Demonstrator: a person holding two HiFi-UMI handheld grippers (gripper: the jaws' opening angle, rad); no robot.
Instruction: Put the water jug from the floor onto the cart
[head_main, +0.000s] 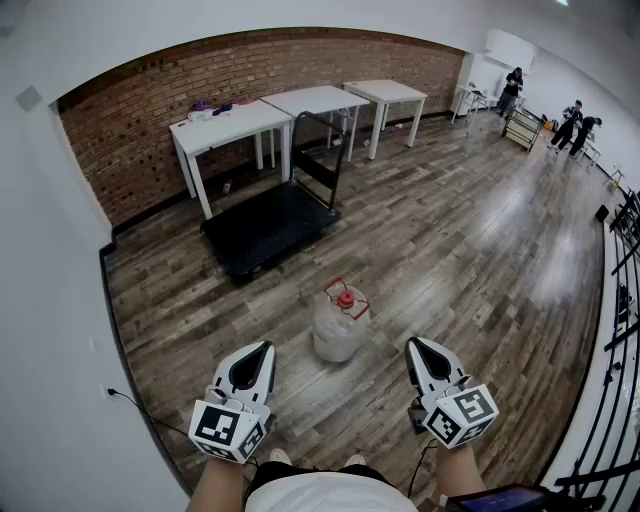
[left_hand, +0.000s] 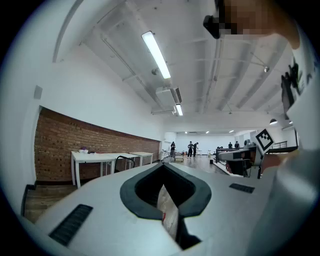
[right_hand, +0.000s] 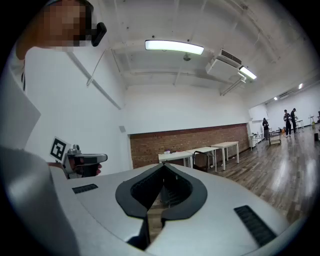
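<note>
Wide wooden floor under a brick wall, with white benches along the wall in the upper middle of the frame. Just in front of the benches, left of centre, a low black cart with its upright handle at the upper right end. Below it, near the centre of the frame and well apart from the cart, the water jug, upright on the floor, with a red cap on top and a thin red wire handle by the neck. At the bottom, left tool and right tool, both held level, both clenched on nothing, one at each side below the jug and not touching it. Nothing lifted yet, by the look of it. Probable risks from here: jaws not opened before arrival, so a push that tips the jug instead of a grasp; a hold on the thin wire handle alone, with the heavy, possibly full body swinging and slipping out; smooth round plastic sliding between the pads if squeezed at the belly; a knock against the cart's edge or handle on the way; a placing too near the deck's rim, ending in a roll off; the cart, likely on wheels, drifting away under a sideways push.
</note>
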